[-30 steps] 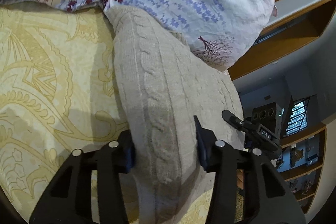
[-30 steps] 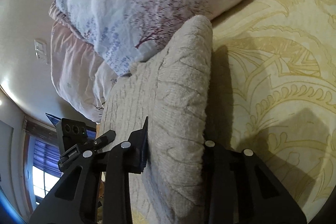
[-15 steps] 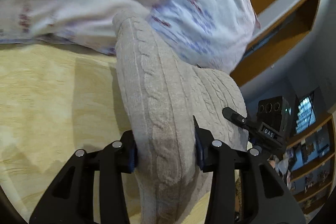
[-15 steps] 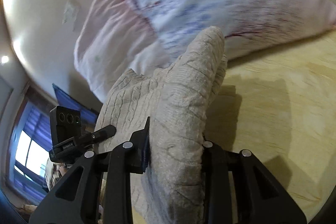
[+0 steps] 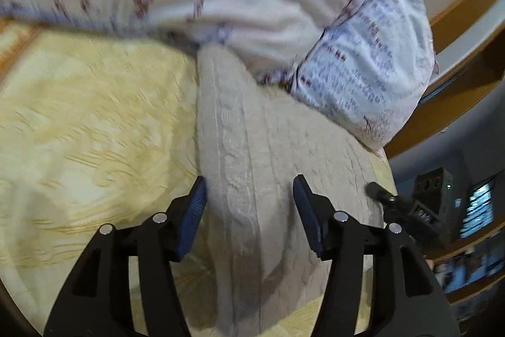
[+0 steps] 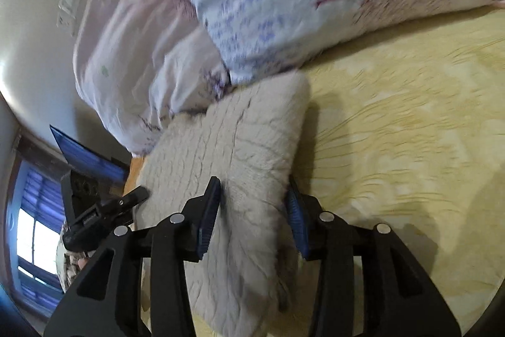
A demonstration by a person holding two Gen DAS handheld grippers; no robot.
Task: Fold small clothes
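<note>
A beige cable-knit sweater (image 5: 252, 131) lies folded on the yellow patterned bedspread (image 5: 79, 131), its far end against the pillows. My left gripper (image 5: 249, 195) straddles its near left part. The jaws are opening, the blue pads stand clear of the knit, and the fabric still lies between them. In the right wrist view the same sweater (image 6: 233, 131) shows its right folded edge between the pads of my right gripper (image 6: 252, 191). Those jaws are opening too, with the fold loose between them. The sweater's near end is hidden under both grippers.
Floral pillows (image 5: 363, 68) and a pale quilt (image 6: 126, 37) are heaped just beyond the sweater. Yellow bedspread (image 6: 394, 131) stretches to the right. A wooden shelf (image 5: 457, 21) and a window (image 6: 28, 226) lie off the bed's side.
Both grippers carried the sweater forward toward the pillows and lowered it. Their jaws, shut on raised folds before, have spread, and the sweater now lies flatter on the bed.
</note>
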